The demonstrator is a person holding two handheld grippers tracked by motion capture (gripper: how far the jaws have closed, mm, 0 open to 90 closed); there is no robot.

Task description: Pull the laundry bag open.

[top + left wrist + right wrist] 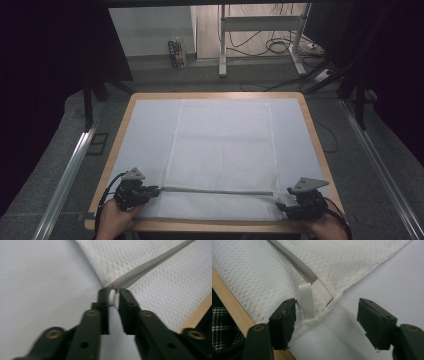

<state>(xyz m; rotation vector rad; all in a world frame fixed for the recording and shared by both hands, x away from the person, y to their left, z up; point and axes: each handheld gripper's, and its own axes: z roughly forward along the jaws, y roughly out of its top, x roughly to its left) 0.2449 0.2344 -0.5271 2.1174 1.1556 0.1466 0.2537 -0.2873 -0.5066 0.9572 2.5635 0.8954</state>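
Observation:
A white mesh cloth [222, 145] lies flat on the middle of the table, with a grey strip [217, 191] running across it near the front edge. My left gripper [156, 190] is at the strip's left end. In the left gripper view, its jaws [113, 296] are shut on a white tab where the strip [150, 265] meets the cloth's edge. My right gripper [281, 204] is at the strip's right end. In the right gripper view, it [328, 308] stands open around the cloth's corner, with a white tab [307, 301] just beside its left jaw.
A pale sheet [150, 130] covers the wooden table [215, 95], whose front edge [232, 295] lies close under both grippers. Metal rails [70, 170] flank the table on the floor. A desk frame [260, 35] and cables stand beyond the far edge.

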